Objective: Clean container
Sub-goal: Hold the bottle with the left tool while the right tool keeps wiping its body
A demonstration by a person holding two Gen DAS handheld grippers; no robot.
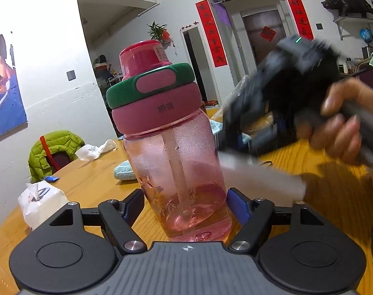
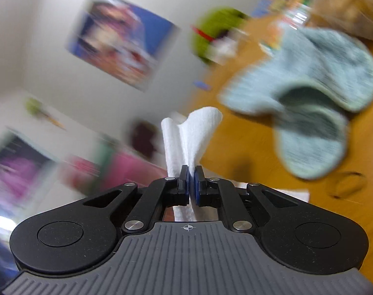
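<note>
Right now the left gripper (image 1: 186, 204) is clamping the base of the pink water bottle (image 1: 171, 147), standing upright on the wooden table (image 1: 93, 177), while the right gripper (image 2: 191, 182) is pinching a white tissue (image 2: 191, 132) tight. Wiping looks about to start; the tissue needs bringing against the bottle's side, with open table around it, though a blue sock (image 2: 309, 98) is lying nearby.

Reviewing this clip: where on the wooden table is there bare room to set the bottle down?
Bare wood lies between the tissue pack, crumpled tissue and pink bottle. Right of the bottle is crowded by the right gripper, its white tissue and the blue cloth.
</note>
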